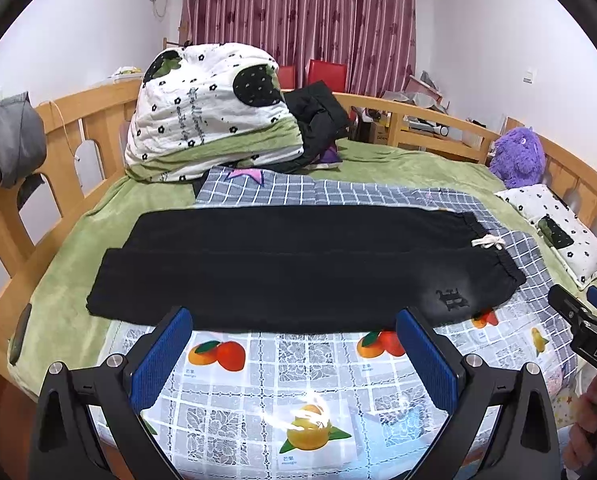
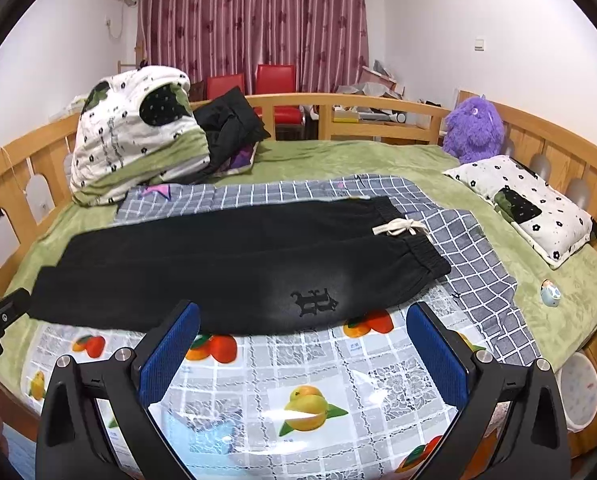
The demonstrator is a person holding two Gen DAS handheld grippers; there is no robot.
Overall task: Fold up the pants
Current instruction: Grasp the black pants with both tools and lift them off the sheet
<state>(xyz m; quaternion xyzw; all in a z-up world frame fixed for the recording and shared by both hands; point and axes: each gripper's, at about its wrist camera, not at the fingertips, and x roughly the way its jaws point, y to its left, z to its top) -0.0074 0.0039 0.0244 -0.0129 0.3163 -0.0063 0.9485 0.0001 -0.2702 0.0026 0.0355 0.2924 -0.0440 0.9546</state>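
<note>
Black pants point(image 1: 282, 264) lie flat across the bed, legs to the left, elastic waistband with a white drawstring bow point(image 1: 487, 241) to the right, a dark emblem near the waist. They also show in the right wrist view point(image 2: 226, 268). My left gripper point(image 1: 294, 322) is open and empty, just short of the pants' near edge. My right gripper point(image 2: 303, 318) is open and empty, near the emblem point(image 2: 314, 302). The right gripper shows at the left wrist view's right edge point(image 1: 586, 320).
A fruit-print plastic sheet point(image 1: 282, 392) and a grey checked cloth point(image 1: 378, 194) lie under the pants on the green bedspread point(image 2: 338, 156). A rolled quilt point(image 1: 206, 112), black clothes point(image 1: 318, 120), a purple plush point(image 2: 472, 128), a pillow point(image 2: 526, 204) and wooden rails point(image 1: 70, 116) surround them.
</note>
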